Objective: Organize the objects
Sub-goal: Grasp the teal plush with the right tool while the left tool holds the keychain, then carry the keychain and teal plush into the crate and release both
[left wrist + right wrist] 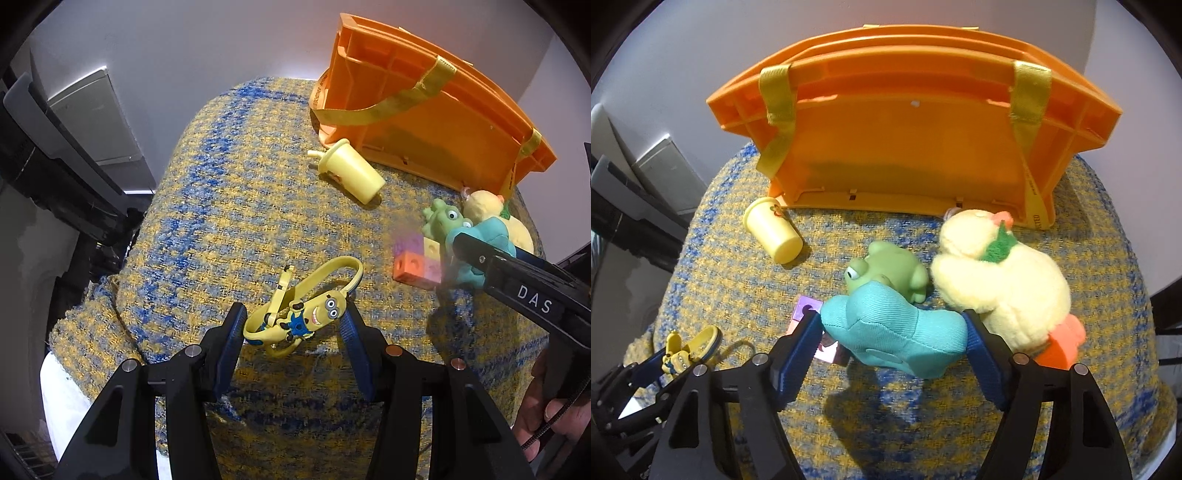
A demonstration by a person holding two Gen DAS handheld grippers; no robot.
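My left gripper (293, 319) is shut on a yellow minion wristband (314, 306), lifted slightly above the yellow-blue woven cloth (229, 221). My right gripper (892, 325) is shut on a teal fabric toy (894, 332), also seen in the left wrist view (487, 236). A green frog (886, 271), a yellow plush duck (1001, 280), coloured cubes (417, 264) and a yellow toy cup (774, 230) lie on the cloth. An orange crate (905, 147) with yellow straps stands on its side at the back.
The cloth covers a rounded surface that drops off on all sides. Dark equipment (55, 166) and a grey panel (96, 114) stand to the left. A white wall is behind the crate.
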